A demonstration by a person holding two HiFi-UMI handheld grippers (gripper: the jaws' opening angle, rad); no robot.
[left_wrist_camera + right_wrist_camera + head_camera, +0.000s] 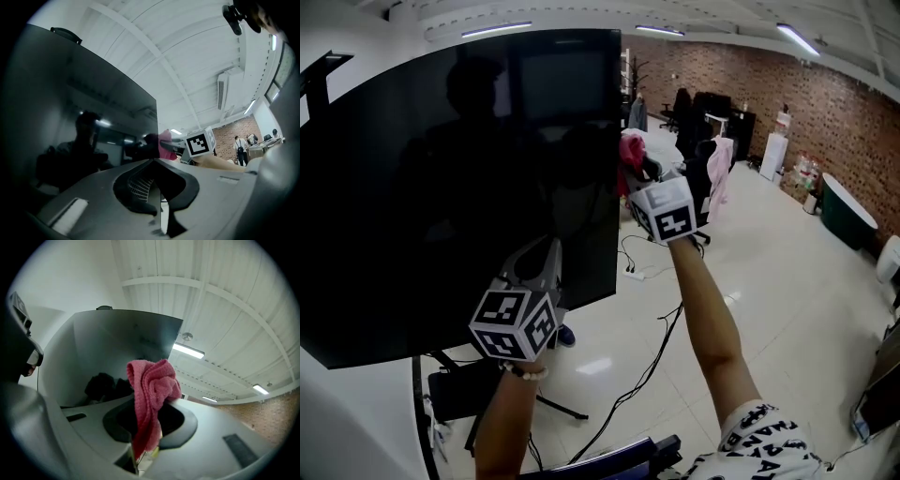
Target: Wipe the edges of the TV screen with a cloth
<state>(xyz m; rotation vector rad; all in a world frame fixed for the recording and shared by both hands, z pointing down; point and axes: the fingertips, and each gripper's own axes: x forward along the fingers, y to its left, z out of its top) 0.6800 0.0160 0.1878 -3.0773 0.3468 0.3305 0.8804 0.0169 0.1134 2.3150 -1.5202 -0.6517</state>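
– Cloth (151,390), where?
– Pink, nubby weave, bunched and clamped in the right tool (145,446), by the glossy black TV screen's (441,187) right edge.
– Left tool (161,206)?
– Jaws together, empty, low before the flat screen; rough brick wall (844,112) far behind.

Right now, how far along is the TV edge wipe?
Done: the pink cloth is clamped in the right gripper. In hand: the cloth is held at the right edge of the TV, upper half; contact unclear. Remaining: nothing shows which edges are already wiped. The left gripper is shut and empty, by the screen's lower right.
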